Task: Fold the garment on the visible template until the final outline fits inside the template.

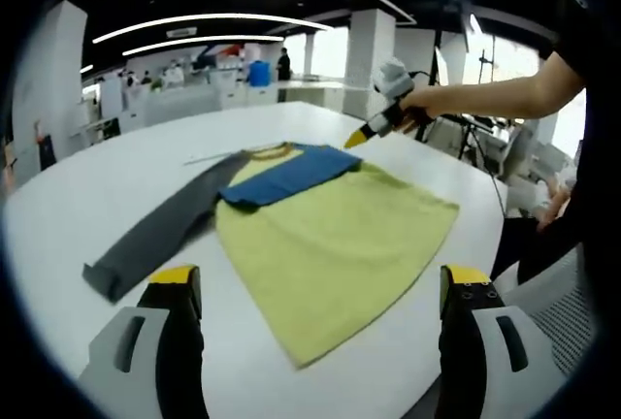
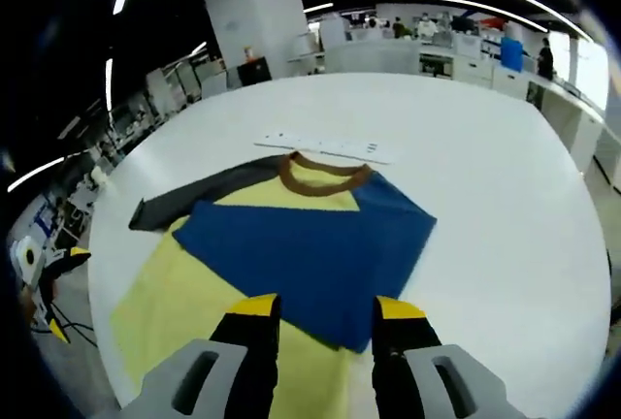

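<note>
Blue sleeve (image 2: 310, 244) lies folded across the yellow shirt (image 1: 330, 235); right gripper (image 2: 325, 317), spread at six o'clock, could drag it askew.

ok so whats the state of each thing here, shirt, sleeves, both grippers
shirt: lying flat on the white table, yellow body spread out, not yet folded small
blue sleeve: folded in across the chest
grey sleeve: stretched straight out to the side, unfolded
left gripper: open, jaws wide apart, holding nothing
right gripper: open, over the blue sleeve, holding nothing
white strip: flat on the table beyond the collar
</note>
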Tool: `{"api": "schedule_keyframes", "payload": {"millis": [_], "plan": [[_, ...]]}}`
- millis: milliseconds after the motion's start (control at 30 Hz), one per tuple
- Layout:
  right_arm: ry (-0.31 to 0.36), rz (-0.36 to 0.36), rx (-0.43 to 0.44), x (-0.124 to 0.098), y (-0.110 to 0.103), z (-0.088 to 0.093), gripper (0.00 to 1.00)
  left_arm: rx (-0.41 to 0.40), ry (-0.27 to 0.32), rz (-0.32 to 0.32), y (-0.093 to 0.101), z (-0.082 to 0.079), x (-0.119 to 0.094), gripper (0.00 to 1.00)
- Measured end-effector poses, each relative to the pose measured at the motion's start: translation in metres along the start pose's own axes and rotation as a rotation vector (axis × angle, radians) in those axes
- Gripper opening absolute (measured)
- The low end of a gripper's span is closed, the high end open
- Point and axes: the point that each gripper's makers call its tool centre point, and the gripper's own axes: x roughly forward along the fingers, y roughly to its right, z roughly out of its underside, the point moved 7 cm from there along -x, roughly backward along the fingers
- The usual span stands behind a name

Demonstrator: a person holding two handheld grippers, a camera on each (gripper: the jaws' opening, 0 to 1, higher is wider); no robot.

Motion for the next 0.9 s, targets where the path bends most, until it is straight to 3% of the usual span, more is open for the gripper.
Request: {"api": "schedule_keyframes", "payload": {"millis": [100,267,433,567,900], "plan": [[0.012,0.001,0.047,-0.009,0.003,0.009,0.25,0.006,-0.010,-0.003,0.000,0.000,0.000,0.99],[-0.002,0.044,0.006,-0.014,0.012,0.020,0.18,0.009,-0.014,0.005,0.002,0.001,0.002,0.99],[-0.014,0.047,0.039,-0.012,0.018,0.030,0.14,0.007,-0.016,0.007,0.003,0.003,0.003,0.99],[-0.039,0.077,0.017,-0.011,0.023,0.039,0.10,0.003,-0.025,0.006,0.003,0.005,0.002,0.99],[-0.059,0.054,0.043,0.000,0.020,0.046,0.10,0.002,-0.036,-0.006,0.002,0.006,0.000,0.99]]}}
